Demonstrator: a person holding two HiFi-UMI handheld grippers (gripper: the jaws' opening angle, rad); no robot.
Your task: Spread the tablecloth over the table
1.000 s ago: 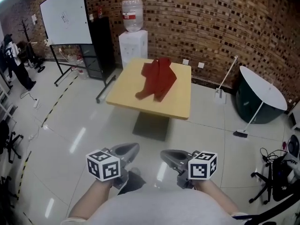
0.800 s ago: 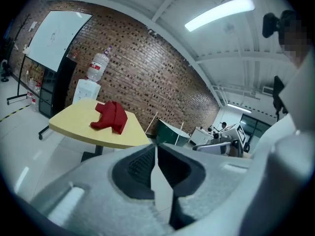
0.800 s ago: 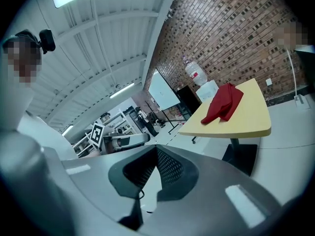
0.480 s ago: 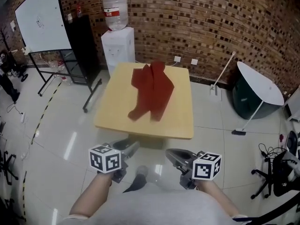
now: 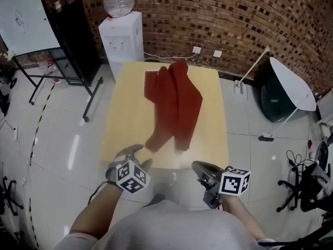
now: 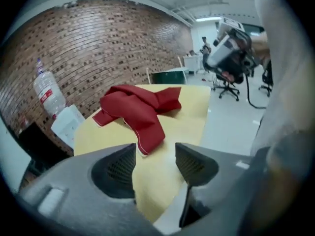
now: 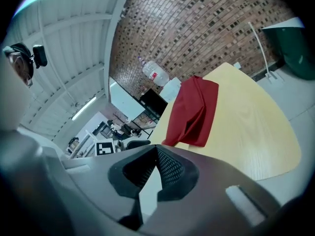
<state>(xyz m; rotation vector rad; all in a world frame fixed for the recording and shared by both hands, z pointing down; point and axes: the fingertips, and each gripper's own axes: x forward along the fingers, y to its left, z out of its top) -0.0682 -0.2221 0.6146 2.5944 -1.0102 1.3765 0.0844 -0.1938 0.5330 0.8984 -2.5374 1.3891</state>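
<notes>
Left gripper (image 5: 139, 156) hung over the table's edge at 7 o'clock. Its jaws had just been opening and stood spread wide, with nothing between them but bare wood. Right gripper (image 5: 200, 166) waited off the edge at 5 o'clock, jaws pressed together and empty.

The red tablecloth (image 5: 176, 105) lay bunched in a long rumpled ridge down the middle of the table (image 5: 125, 119), running from 12 o'clock toward 6, its near tip (image 5: 156, 139) just ahead of the left gripper. Yellow wood showed bare on both sides.

The reach would likely go best if the left jaws came down on that tip's hem alone, not the folded bulk. The right gripper would need to open for a second corner.

Beyond stood a water dispenser (image 5: 122, 35) at 11 o'clock and a brick wall (image 5: 234, 20) at 12
</notes>
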